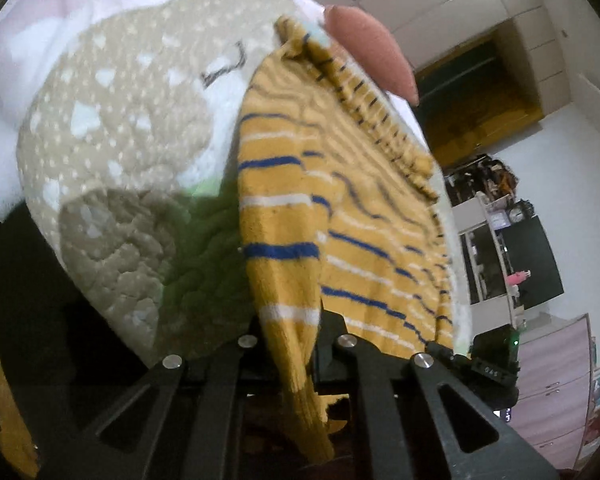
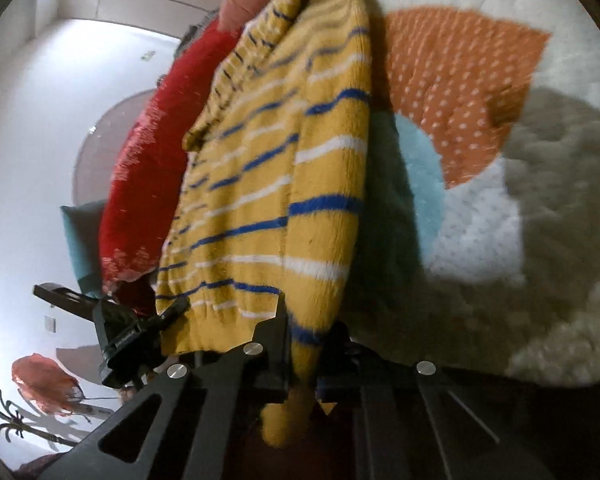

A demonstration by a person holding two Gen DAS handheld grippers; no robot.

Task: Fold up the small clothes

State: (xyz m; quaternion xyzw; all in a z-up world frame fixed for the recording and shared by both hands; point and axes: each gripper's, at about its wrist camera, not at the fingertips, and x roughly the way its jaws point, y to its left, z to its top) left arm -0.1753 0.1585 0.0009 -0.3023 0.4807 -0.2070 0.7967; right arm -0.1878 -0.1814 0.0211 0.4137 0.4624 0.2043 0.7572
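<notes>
Above patterned rug [image 2: 480,92], both claws grip sweater [image 1: 284,216].

My sweater [image 1: 284,208] is ribbed yellow knit, soft and matt. Behind it, the rug [image 2: 540,184] looks fluffy, quilted pile. My tongs [image 2: 304,344] are matt black plastic with shiny metal bolts.

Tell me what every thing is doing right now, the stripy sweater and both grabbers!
Yellow striped sweater: lifted off the rug, hanging stretched between both grippers, not folded yet.
Left gripper: jaws shut on one sleeve of the sweater.
Right gripper: jaws shut on the other sleeve.
Patterned rug: lying flat underneath.
Red cushion: lying beside the rug.
</notes>
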